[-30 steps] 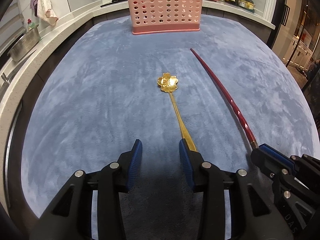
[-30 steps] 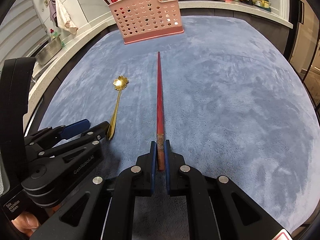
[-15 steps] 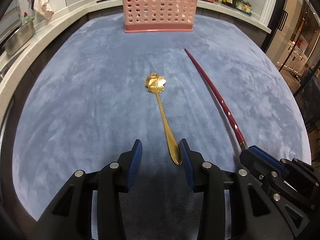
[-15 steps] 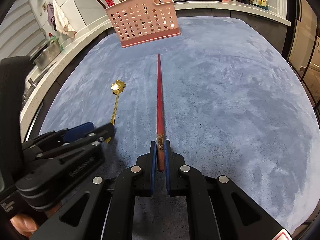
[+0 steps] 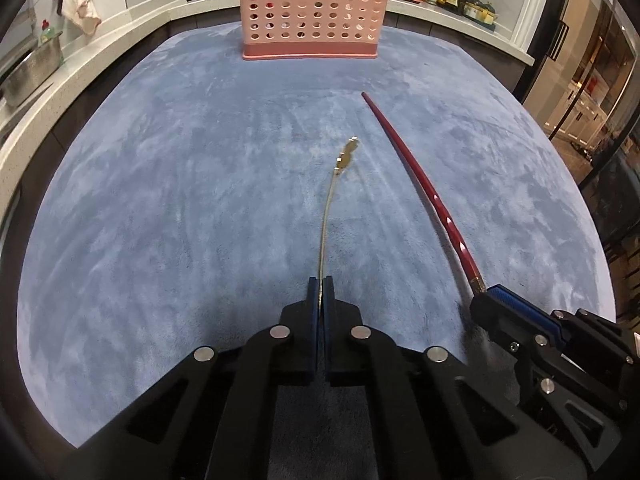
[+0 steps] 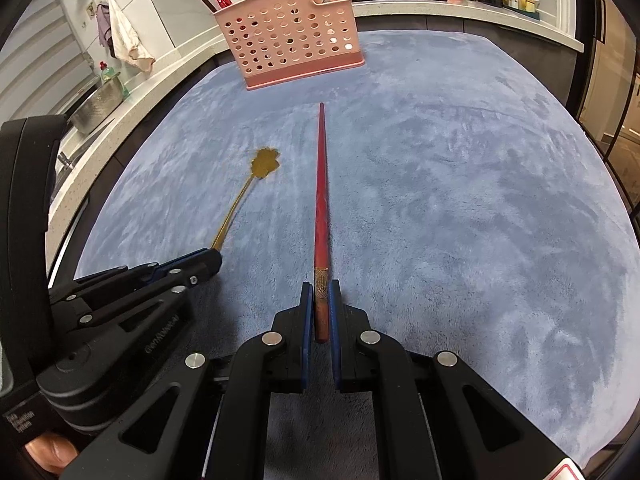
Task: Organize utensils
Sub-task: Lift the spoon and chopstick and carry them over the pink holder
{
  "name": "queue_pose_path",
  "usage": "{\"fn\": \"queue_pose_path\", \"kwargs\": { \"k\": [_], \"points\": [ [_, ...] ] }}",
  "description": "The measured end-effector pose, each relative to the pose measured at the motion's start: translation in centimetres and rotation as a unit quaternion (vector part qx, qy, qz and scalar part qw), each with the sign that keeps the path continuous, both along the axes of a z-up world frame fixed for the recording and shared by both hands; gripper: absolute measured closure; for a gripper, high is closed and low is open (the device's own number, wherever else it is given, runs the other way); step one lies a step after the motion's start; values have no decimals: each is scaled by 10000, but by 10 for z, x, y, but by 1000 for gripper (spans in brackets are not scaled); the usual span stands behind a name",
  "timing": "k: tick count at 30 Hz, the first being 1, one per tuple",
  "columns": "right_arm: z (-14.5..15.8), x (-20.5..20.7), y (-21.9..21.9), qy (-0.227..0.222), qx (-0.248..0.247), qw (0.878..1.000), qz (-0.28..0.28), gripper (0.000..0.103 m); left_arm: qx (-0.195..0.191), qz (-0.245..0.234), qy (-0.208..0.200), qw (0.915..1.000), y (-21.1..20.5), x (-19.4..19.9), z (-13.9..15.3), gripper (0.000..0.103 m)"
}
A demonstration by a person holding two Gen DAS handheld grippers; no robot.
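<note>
Your left gripper (image 5: pixel 320 286) has just been closing and now clamps the tail end of the gold spoon (image 5: pixel 328 208), its blue pads (image 5: pixel 313 300) pressed flat on the thin handle. The spoon now sits on edge, so you see its flower-shaped bowl side-on in your left view, out over the blue mat (image 5: pixel 180 200). Your right gripper (image 6: pixel 321 296) is clamped narrow on the butt of the red chopstick (image 6: pixel 321 184), which points straight ahead across the mat toward the pink basket (image 6: pixel 292 36). The two utensils lie near each other, apart, chopstick to the right of the spoon. The basket stands at the mat's far edge, well apart from both, with chopsticks already sticking out of it
</note>
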State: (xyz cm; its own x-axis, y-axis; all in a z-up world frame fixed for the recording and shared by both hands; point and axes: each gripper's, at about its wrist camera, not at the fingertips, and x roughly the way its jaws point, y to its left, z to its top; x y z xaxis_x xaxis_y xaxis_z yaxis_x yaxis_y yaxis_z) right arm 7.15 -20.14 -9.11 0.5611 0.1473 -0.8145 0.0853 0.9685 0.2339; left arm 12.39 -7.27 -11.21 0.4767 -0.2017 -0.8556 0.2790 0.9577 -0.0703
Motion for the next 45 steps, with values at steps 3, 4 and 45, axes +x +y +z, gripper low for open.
{"fn": "queue_pose_path", "kwargs": {
  "k": [3,4,45],
  "points": [
    [2,-1,1,-30,-7,10000,12,96,7,45,-34,10000,5,-3,4,102],
    [3,-2,0,-39,-7,10000,16,96,2,77,-31,10000,8,-4,6,102],
    [271,131,-60,-2469,137,9689,-107,96,-253,251,-1868,9817,19,141,267,102]
  ]
}}
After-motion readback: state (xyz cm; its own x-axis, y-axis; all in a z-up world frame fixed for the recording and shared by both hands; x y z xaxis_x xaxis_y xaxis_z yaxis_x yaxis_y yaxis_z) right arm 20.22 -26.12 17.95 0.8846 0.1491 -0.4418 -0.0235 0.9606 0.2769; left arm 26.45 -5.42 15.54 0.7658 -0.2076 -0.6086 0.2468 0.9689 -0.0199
